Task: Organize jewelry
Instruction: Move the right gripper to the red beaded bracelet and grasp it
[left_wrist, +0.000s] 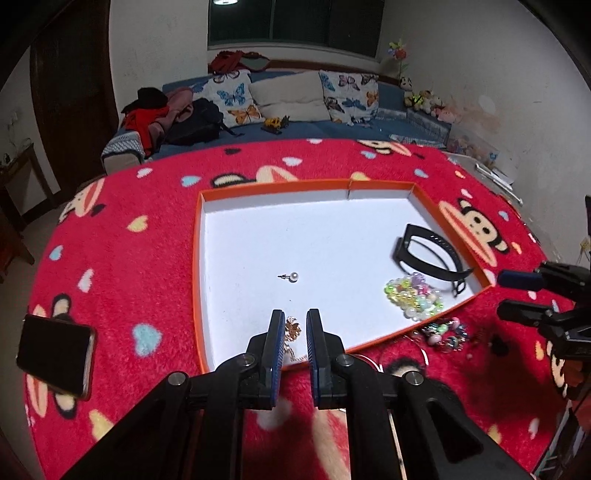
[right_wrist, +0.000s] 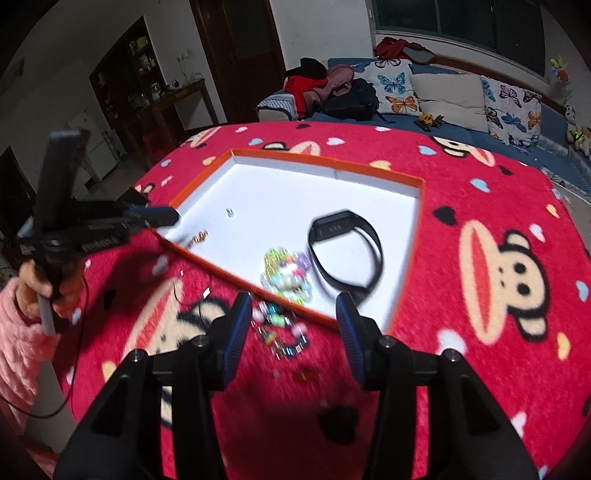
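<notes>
Trouble for us would most likely come from the gold chain piece (left_wrist: 293, 328) – it lies between the nearly closed fingers of the left gripper (left_wrist: 295, 325) right at the near wall of the orange tray (left_wrist: 273, 184), and we cannot tell whether the pads truly pinch it; a loose hold could drop it onto the red blanket (left_wrist: 147, 258), where the pile would hide so fine a thing. Our right gripper (right_wrist: 293, 310) stands open and empty, jaws spread over the dark bead bracelet (right_wrist: 280, 332), which lies on the blanket just outside the tray's near edge – directly between and below the fingertips. Closing carelessly there, we judge, might snag pile or nudge the pastel bead bracelet (right_wrist: 286, 275) just inside the wall, beside the black band (right_wrist: 345, 251)
</notes>
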